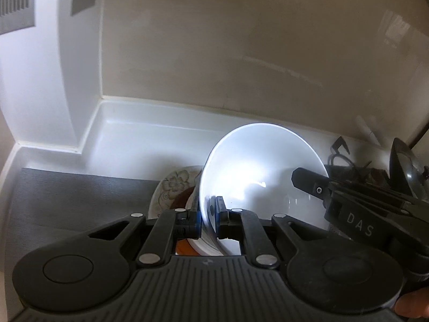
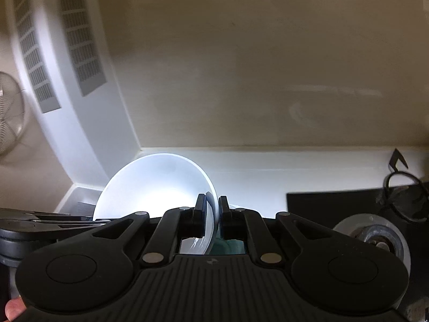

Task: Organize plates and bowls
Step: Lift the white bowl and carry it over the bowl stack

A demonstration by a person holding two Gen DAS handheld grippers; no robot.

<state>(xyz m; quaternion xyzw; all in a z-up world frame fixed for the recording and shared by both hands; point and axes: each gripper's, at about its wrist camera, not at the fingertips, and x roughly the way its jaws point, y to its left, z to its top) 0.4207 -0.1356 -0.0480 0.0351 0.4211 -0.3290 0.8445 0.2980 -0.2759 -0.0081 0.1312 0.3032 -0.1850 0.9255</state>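
Note:
A large white bowl [image 1: 257, 171] hangs above the counter, held from both sides. My left gripper [image 1: 209, 212] is shut on its left rim, and the right gripper [image 1: 308, 182] reaches in from the right onto the opposite rim. In the right wrist view the same white bowl [image 2: 155, 187] fills the lower left, with my right gripper [image 2: 213, 212] shut on its right rim and the left gripper's arm [image 2: 48, 222] coming in from the left. Under the bowl lies a floral plate [image 1: 174, 185] with an orange-brown dish partly hidden beneath it.
A grey mat [image 1: 75, 198] covers the white counter [image 1: 139, 134], which ends at a beige wall and a white vented unit [image 1: 40, 67] on the left. Dark utensils and a glass lid [image 1: 407, 171] stand at the right. A metal ring part [image 2: 375, 236] lies on a black mat.

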